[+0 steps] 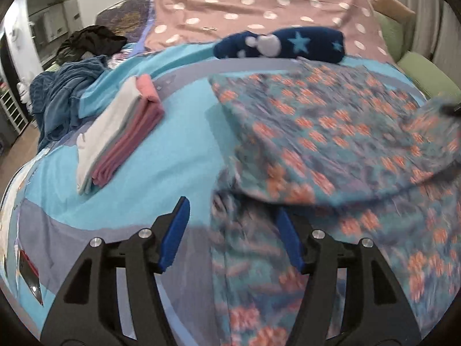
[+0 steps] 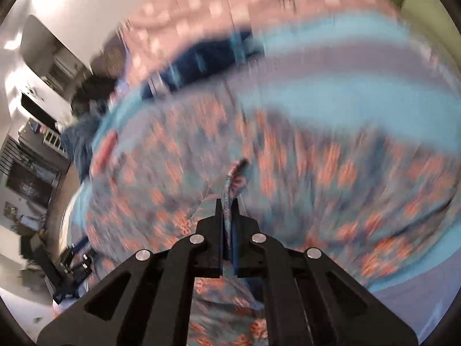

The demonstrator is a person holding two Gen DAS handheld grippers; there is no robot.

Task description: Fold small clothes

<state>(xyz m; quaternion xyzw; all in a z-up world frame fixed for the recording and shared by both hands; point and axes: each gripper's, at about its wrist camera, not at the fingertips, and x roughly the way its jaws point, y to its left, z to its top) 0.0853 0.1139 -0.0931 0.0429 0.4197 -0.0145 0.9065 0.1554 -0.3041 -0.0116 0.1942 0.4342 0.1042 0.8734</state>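
Observation:
A blue garment with orange flowers (image 1: pixel 331 132) lies spread on the bed, partly lifted and blurred with motion. My left gripper (image 1: pixel 230 219) is open at the garment's near left edge; its right finger is partly under the cloth. My right gripper (image 2: pixel 227 201) is shut on a pinched fold of the same flowered garment (image 2: pixel 317 173) and holds it up. It shows faintly at the right edge of the left wrist view (image 1: pixel 452 109). A folded stack of white and pink clothes (image 1: pixel 115 135) lies to the left.
The bed has a light blue and grey cover (image 1: pixel 161 178) and a pink dotted sheet (image 1: pixel 259 8) behind. A navy star-patterned item (image 1: pixel 282 44) lies at the back. A heap of dark blue and black clothes (image 1: pixel 66 86) sits at the left edge. Green cushions (image 1: pixel 420 69) are on the right.

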